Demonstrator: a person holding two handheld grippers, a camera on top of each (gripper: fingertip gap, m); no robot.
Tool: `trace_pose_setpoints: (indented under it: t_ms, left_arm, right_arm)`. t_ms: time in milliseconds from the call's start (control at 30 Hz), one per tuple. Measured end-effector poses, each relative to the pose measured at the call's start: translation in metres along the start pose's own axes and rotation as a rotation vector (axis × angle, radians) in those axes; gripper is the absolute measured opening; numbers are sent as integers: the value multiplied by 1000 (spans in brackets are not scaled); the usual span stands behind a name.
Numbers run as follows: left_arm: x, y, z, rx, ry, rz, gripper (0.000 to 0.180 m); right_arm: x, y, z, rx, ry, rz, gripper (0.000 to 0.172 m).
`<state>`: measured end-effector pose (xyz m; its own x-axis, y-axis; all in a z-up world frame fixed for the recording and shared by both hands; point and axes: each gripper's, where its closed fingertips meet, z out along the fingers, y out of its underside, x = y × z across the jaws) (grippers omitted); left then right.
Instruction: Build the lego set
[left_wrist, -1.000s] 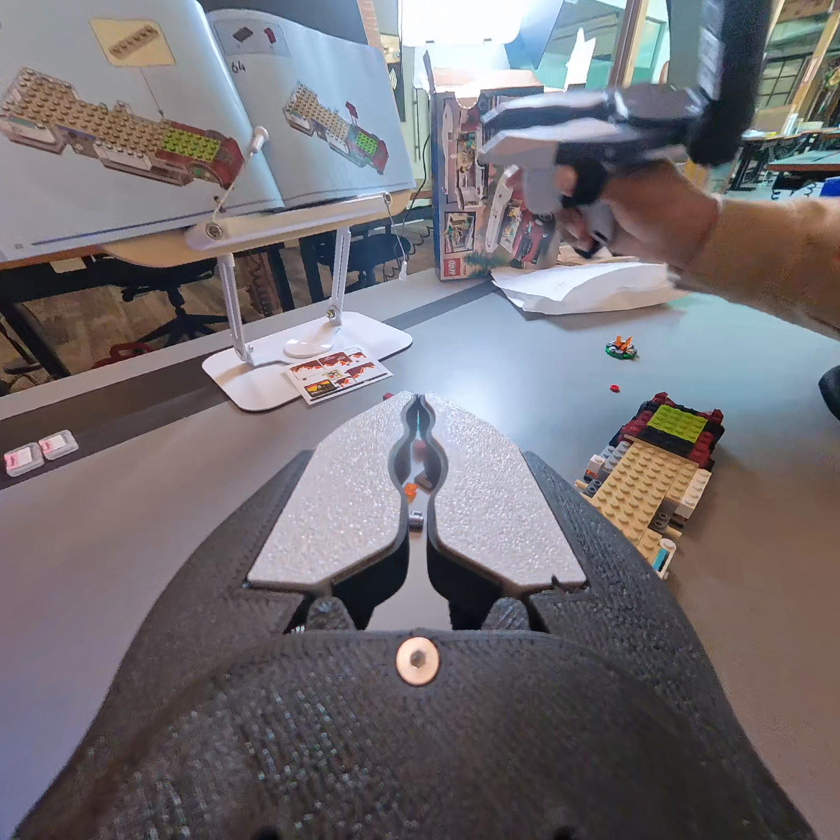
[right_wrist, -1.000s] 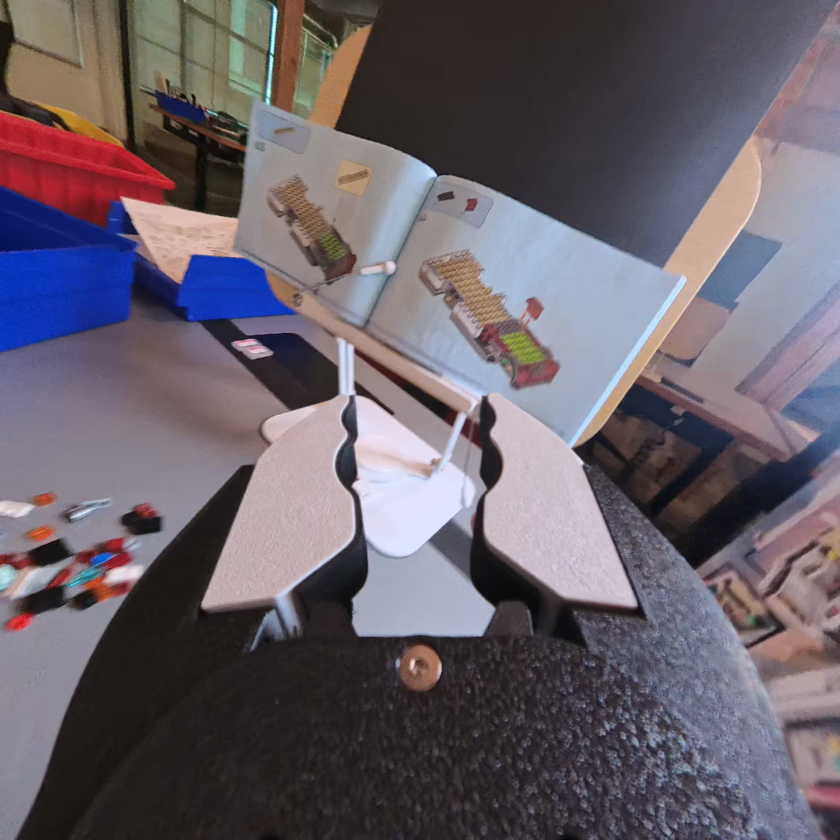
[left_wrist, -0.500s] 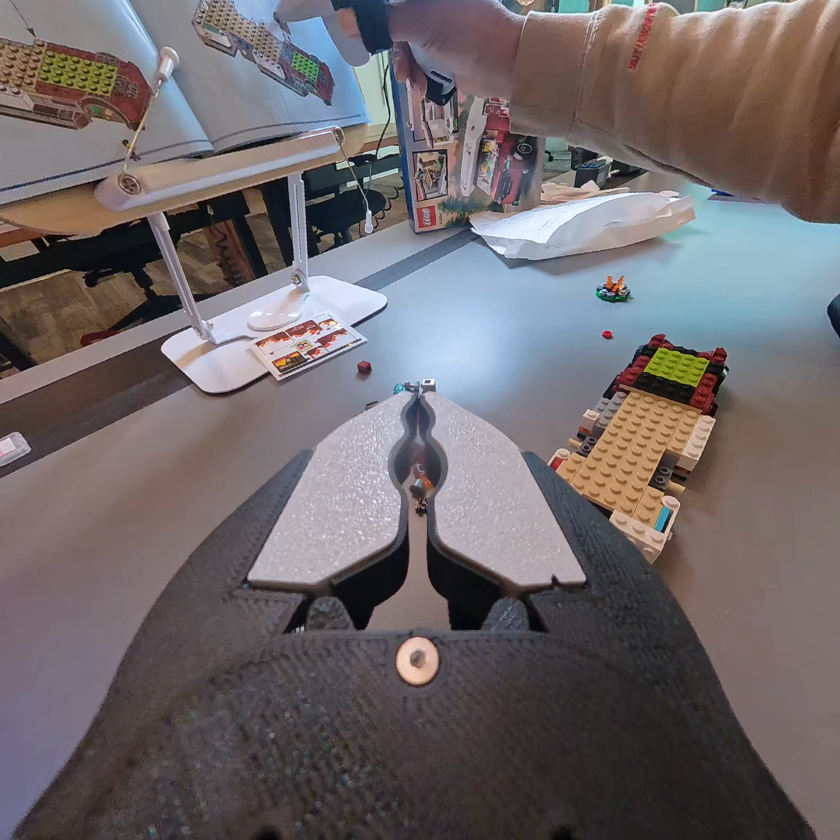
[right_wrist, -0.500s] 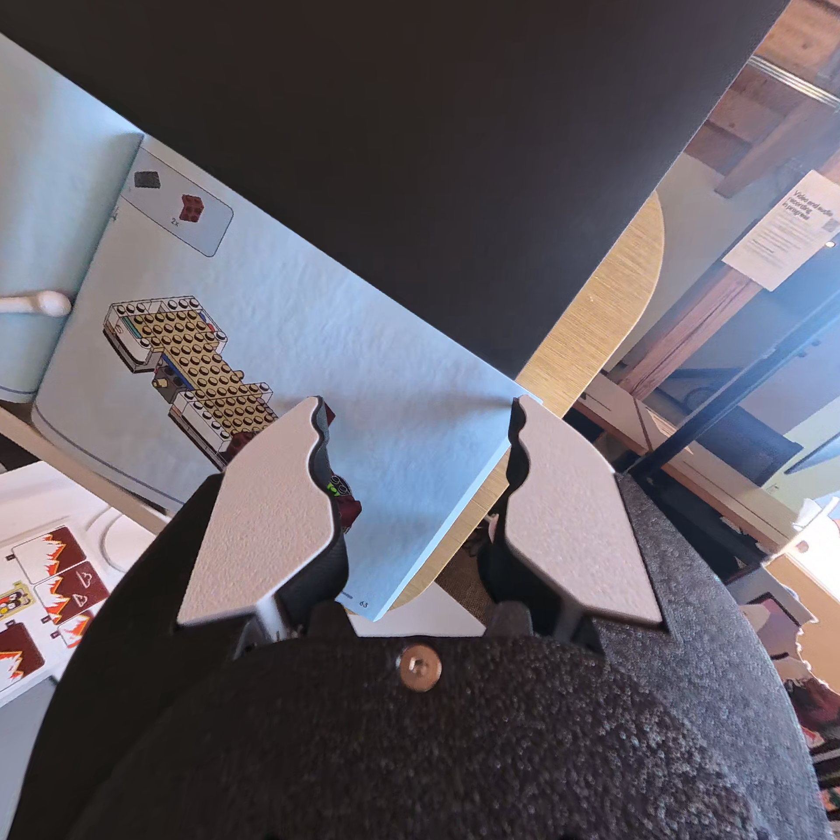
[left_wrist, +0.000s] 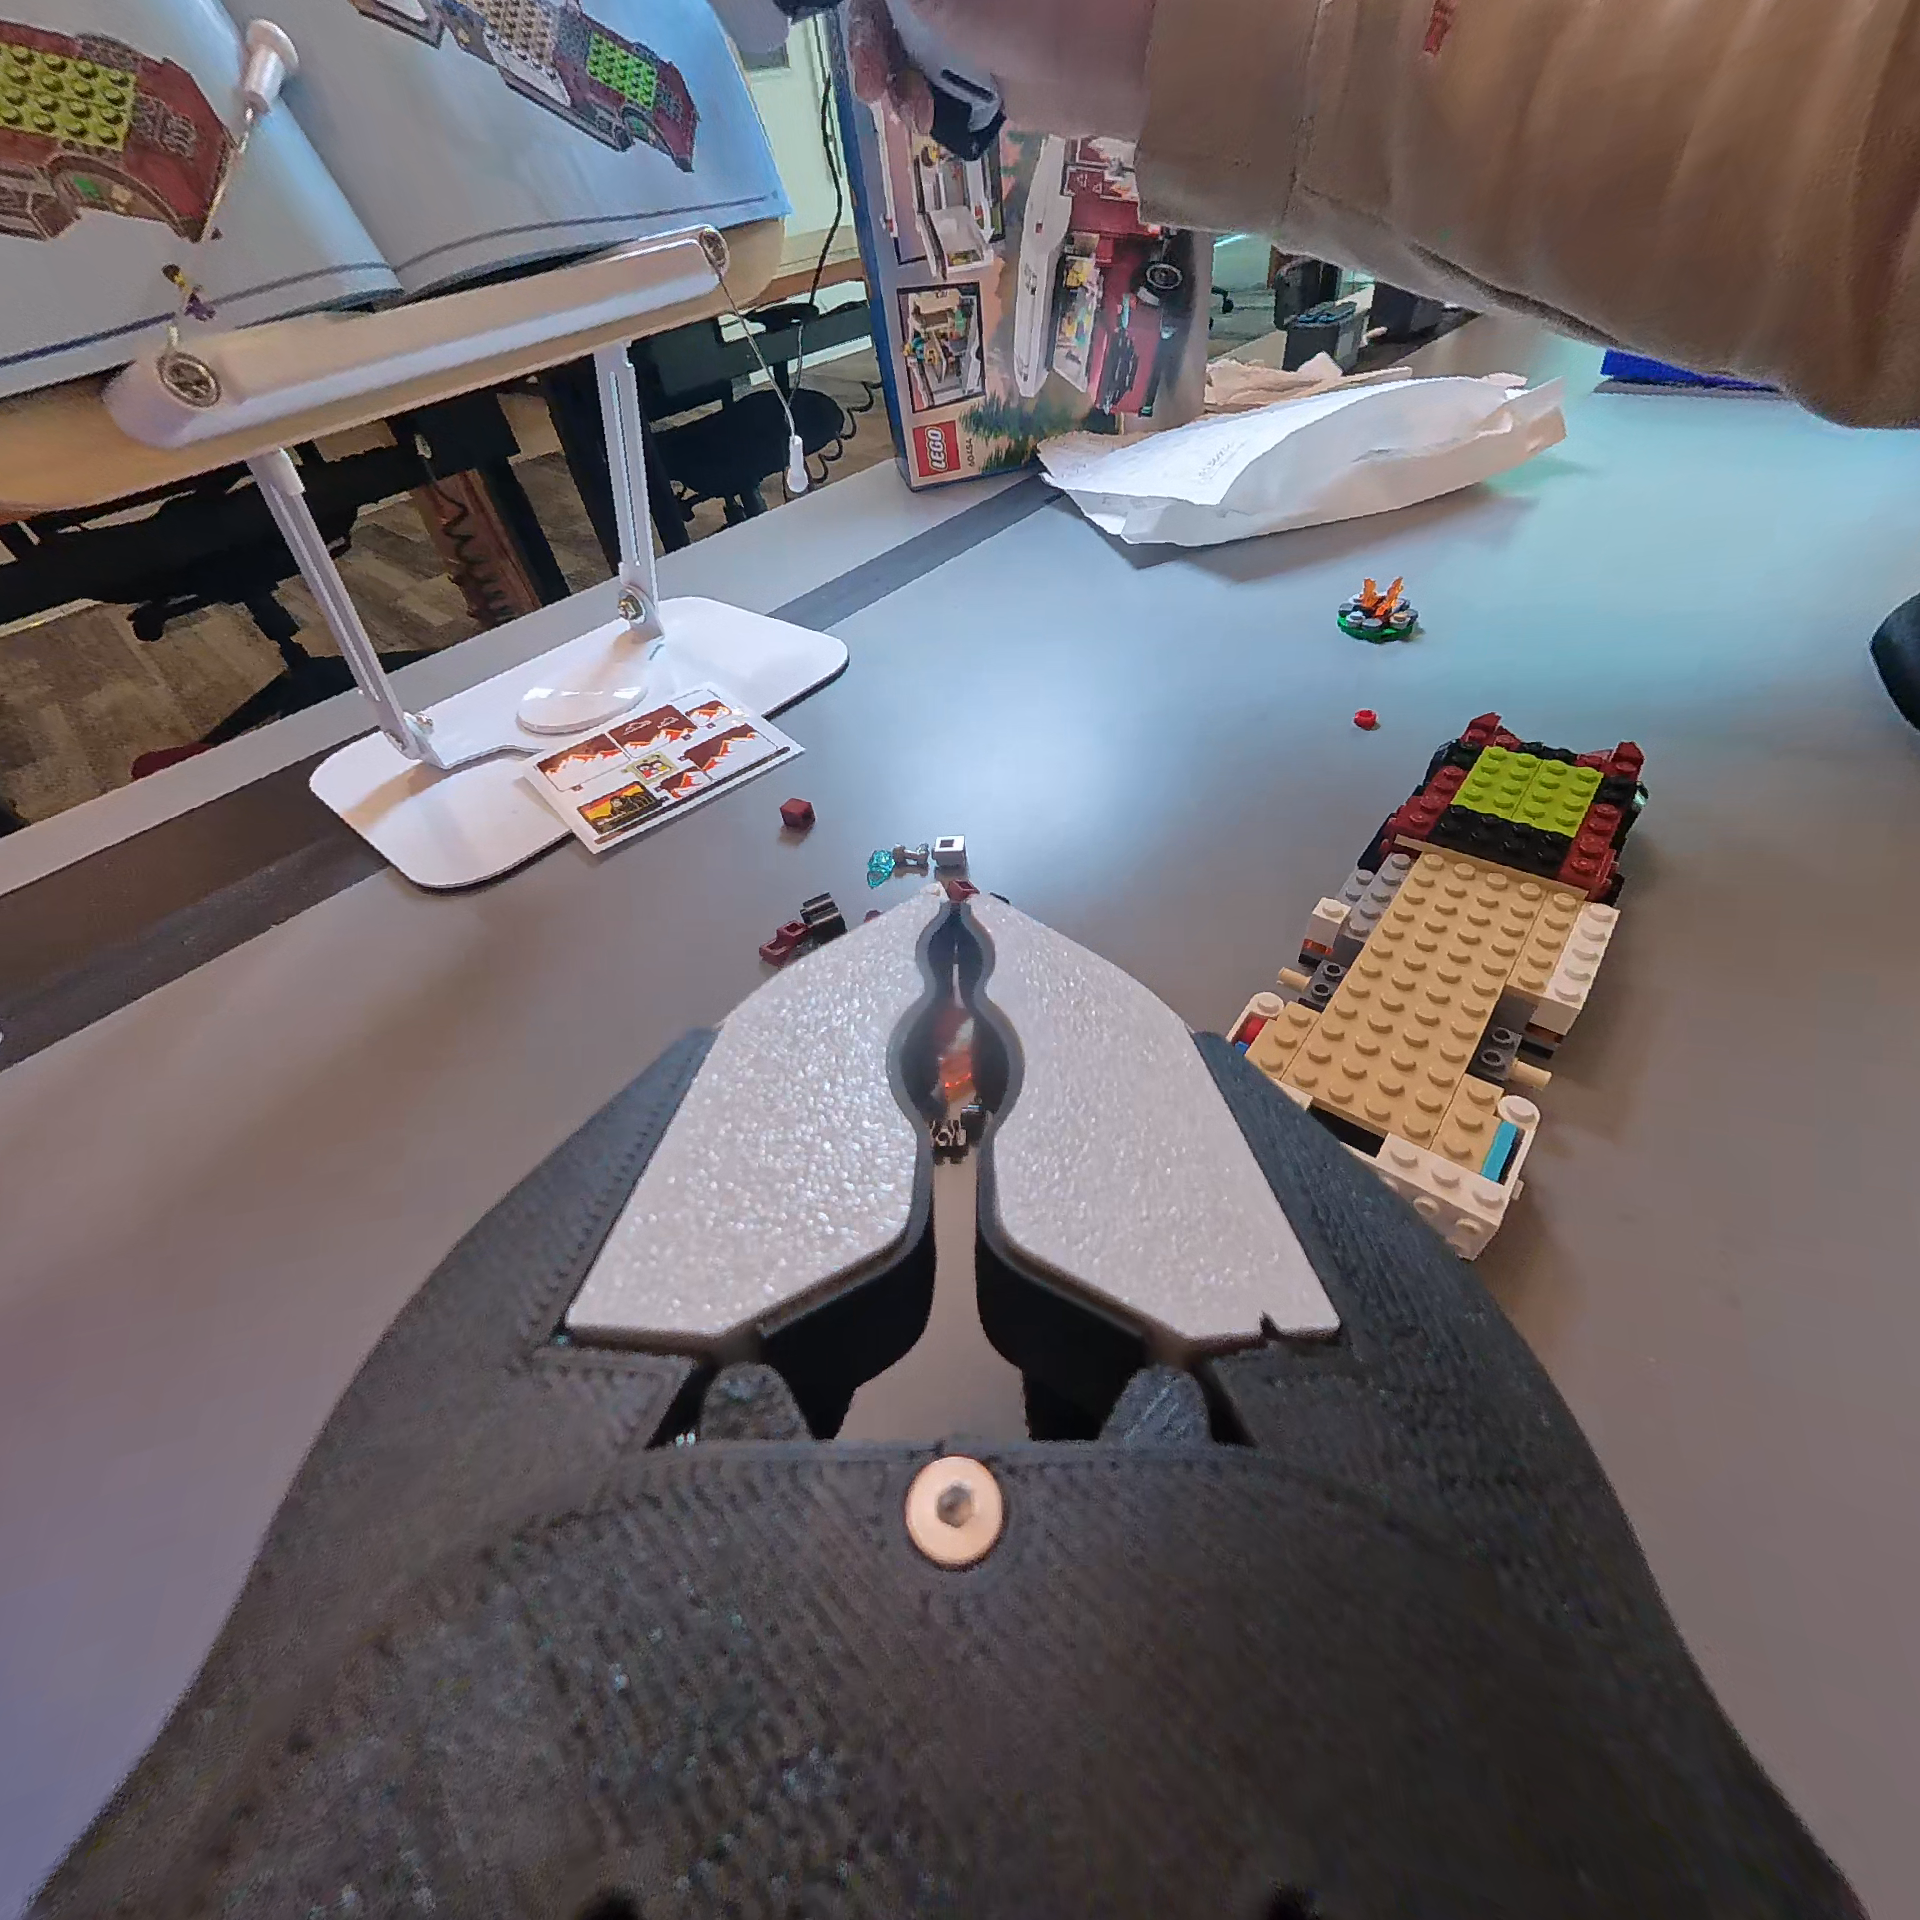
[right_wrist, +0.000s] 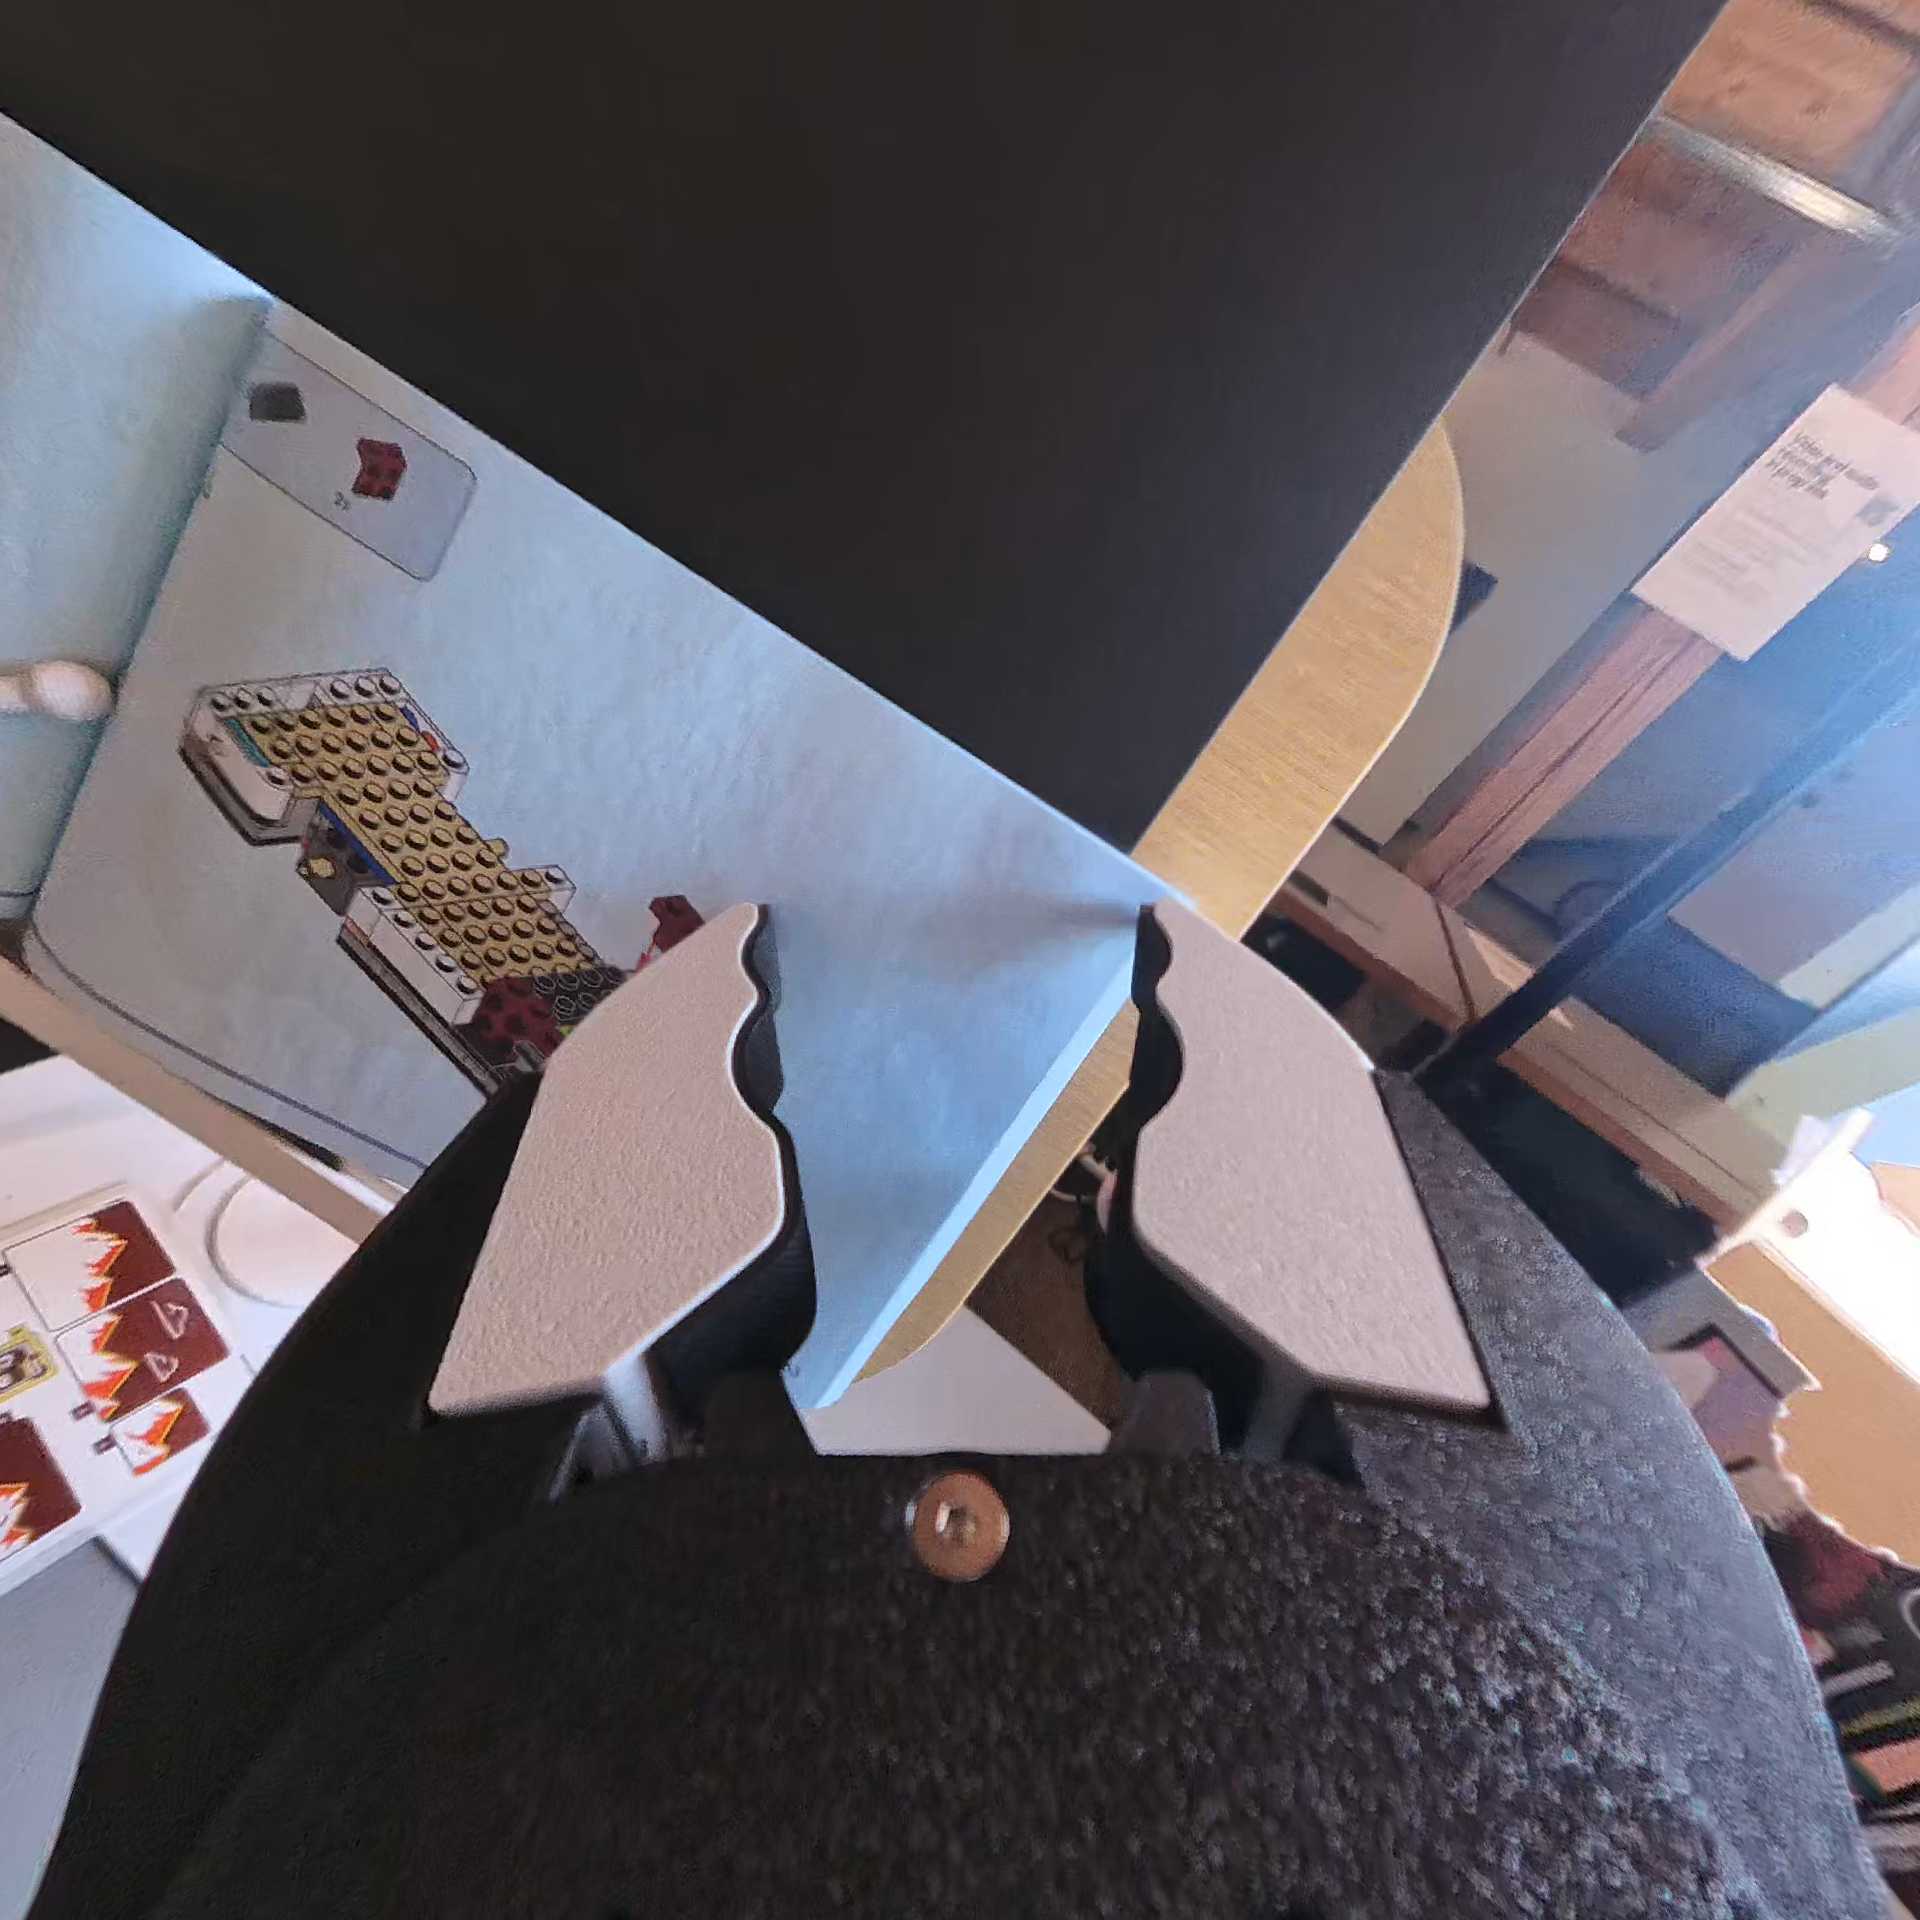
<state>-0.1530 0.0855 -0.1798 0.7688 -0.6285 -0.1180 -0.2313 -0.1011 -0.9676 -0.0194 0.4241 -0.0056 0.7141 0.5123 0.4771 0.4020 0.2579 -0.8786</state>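
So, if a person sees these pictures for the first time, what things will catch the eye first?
Probably the half-built tan, dark red and lime green brick model lying on the grey table, right of the shut left gripper. Next, the open pale blue instruction booklet on its white stand, with the right gripper open around the page's corner.

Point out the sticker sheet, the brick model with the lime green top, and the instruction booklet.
sticker sheet (left_wrist: 665, 764), left wrist view, centre of the sheet.
brick model (left_wrist: 1439, 997), left wrist view, tan studded deck.
instruction booklet (right_wrist: 675, 727), right wrist view, blank part of the right-hand page.
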Motion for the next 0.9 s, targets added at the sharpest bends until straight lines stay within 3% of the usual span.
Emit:
trace_pose_setpoints:
  t_ms: [367, 500, 633, 900]
  left_arm:
    - [2, 1, 1, -5, 17, 4, 0]
    - [3, 2, 1, -9, 19, 10, 0]
    - [3, 2, 0, -8, 20, 11, 0]
    - [3, 3, 1, -12, 25, 9, 0]
  right_arm:
    - [-6, 5, -1, -15, -41, 3, 35]
    - [3, -6, 0, 11, 11, -25, 67]
    - [1, -1, 7, -19, 0, -5, 66]
    - [2, 2, 4, -20, -5, -3, 33]
